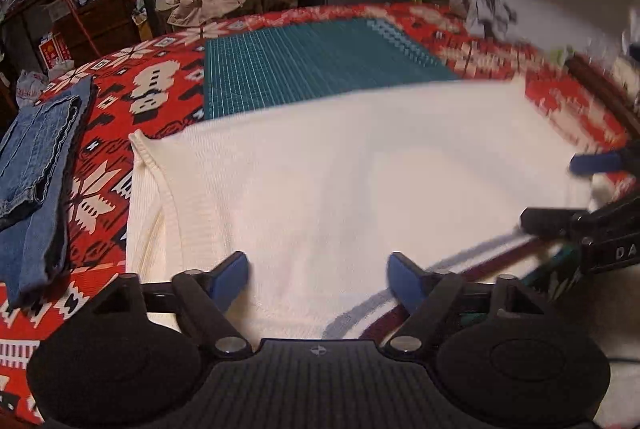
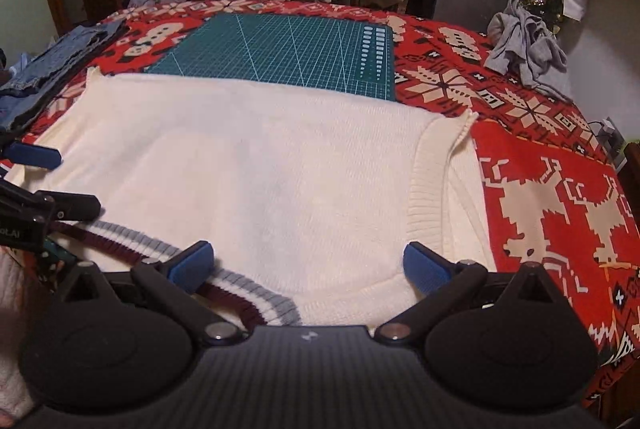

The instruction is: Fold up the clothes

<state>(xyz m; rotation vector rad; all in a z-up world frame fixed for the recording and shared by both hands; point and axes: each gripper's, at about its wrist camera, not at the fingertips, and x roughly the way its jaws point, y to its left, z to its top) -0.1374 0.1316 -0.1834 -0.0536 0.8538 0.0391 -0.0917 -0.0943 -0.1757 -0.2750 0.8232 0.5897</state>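
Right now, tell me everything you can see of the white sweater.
The sweater is a cream, sleeveless knit with ribbed armhole bands and a striped collar in grey, white and maroon at the near edge. It lies spread flat on the red patterned cloth, its far edge overlapping the green mat. The left tool and right tool are both open over its near edge, gripping nothing. Folded jeans lie apart, to one side.

Only scraps of lettering can be read. In the left wrist view, white letters "DA" stand on the black body of the right gripper (image 1: 568, 185), off to the right of the left gripper's (image 1: 318, 271) fingers. In the right wrist view, "OLAI" or similar shows on the left gripper's body, at the left edge; the rest is cut off
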